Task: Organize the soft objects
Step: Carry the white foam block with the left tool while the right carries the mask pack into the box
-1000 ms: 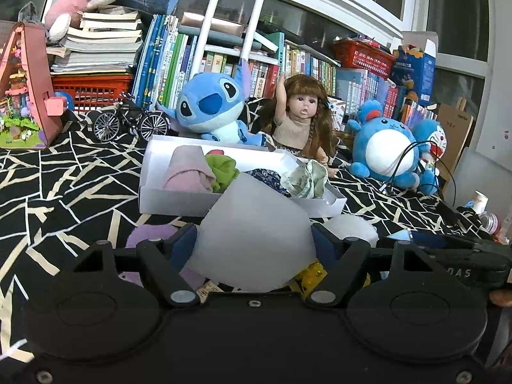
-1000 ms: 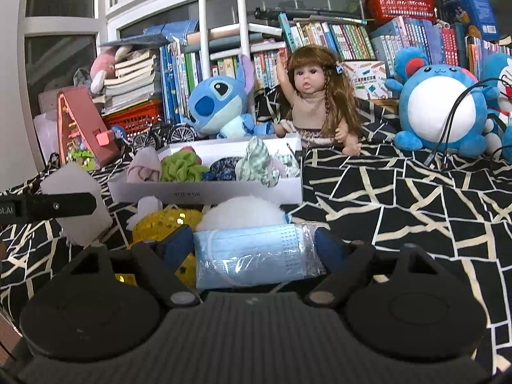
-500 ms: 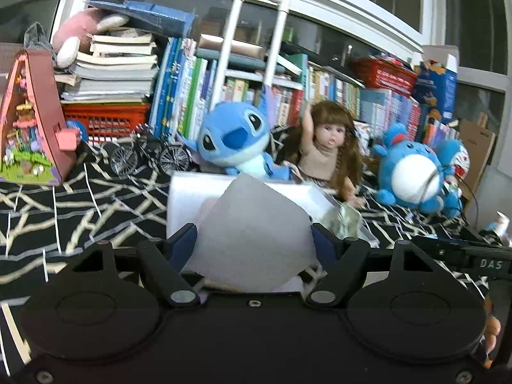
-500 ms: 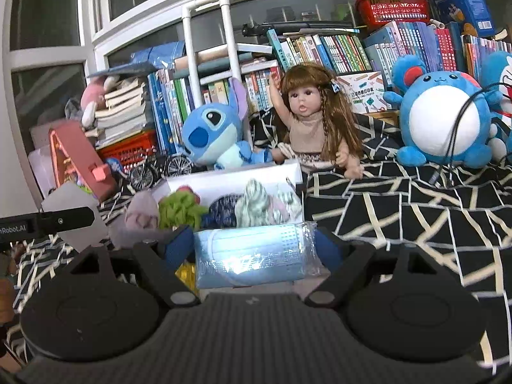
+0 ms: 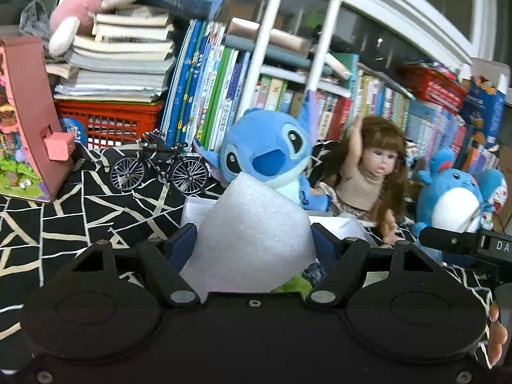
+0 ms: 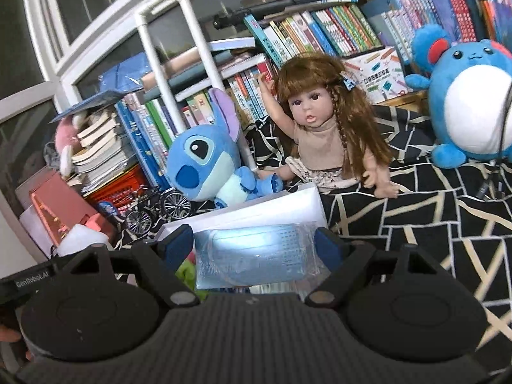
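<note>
Black cloth with pale cracked lines (image 6: 448,224) spread across the whole surface, running back to a long crowded row of upright books (image 5: 217,96) and a flat pile of books (image 5: 118,64) on a red crate (image 5: 112,118). Behind and above, dark glazed window panes in curved white frames (image 6: 96,51), white pipe uprights (image 6: 198,48) rising before them. Dim, indoor, night-dark beyond the glass.

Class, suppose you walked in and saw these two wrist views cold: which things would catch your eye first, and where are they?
Closest to each lens is its load: the left gripper pinches a white foam piece, and the right gripper clamps a bagged blue face mask. Behind them sit the blue Stitch plush and, to its right, the long-haired doll with one arm raised, both against the crowded bookshelf.
</note>
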### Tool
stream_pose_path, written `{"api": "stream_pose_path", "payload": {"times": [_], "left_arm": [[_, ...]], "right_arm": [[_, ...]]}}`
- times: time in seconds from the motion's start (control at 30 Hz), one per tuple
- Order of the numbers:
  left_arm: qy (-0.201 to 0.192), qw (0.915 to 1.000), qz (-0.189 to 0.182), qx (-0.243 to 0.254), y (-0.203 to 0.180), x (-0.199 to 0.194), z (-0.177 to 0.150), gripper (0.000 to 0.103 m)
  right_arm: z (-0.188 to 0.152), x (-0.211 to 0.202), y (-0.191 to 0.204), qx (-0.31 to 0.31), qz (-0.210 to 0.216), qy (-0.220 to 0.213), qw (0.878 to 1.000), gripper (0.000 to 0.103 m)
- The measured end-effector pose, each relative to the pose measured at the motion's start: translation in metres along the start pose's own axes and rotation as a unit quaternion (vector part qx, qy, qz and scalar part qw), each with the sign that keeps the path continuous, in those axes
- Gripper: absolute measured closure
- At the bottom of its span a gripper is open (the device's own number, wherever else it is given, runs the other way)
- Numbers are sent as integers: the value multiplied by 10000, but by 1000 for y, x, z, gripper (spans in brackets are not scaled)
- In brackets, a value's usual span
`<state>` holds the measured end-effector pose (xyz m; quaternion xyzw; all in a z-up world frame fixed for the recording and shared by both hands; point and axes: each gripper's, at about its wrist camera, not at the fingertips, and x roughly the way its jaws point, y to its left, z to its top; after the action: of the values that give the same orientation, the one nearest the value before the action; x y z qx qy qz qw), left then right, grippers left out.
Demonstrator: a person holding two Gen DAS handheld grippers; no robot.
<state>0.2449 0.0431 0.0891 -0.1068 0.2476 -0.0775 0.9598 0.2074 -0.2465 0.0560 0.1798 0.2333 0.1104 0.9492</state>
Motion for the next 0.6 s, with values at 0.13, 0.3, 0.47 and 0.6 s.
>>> {"api": "stream_pose_path", "payload": {"times": [0.13, 0.3, 0.47, 0.6], "left_arm": [[208, 9996, 177, -97, 2, 33, 5, 28], [356, 9982, 463, 104, -2, 67, 1, 28], [462, 9976, 508, 117, -4, 82, -8, 28], [431, 9972, 543, 268, -7, 85, -14, 28]], "right_arm": [[11, 32, 2, 2, -78, 196, 9998, 20], [15, 71, 4, 84, -247, 348, 9991, 20], [9, 101, 8, -9, -557, 470, 9973, 20], [4, 115, 7, -37, -634, 551, 9965, 20]]}}
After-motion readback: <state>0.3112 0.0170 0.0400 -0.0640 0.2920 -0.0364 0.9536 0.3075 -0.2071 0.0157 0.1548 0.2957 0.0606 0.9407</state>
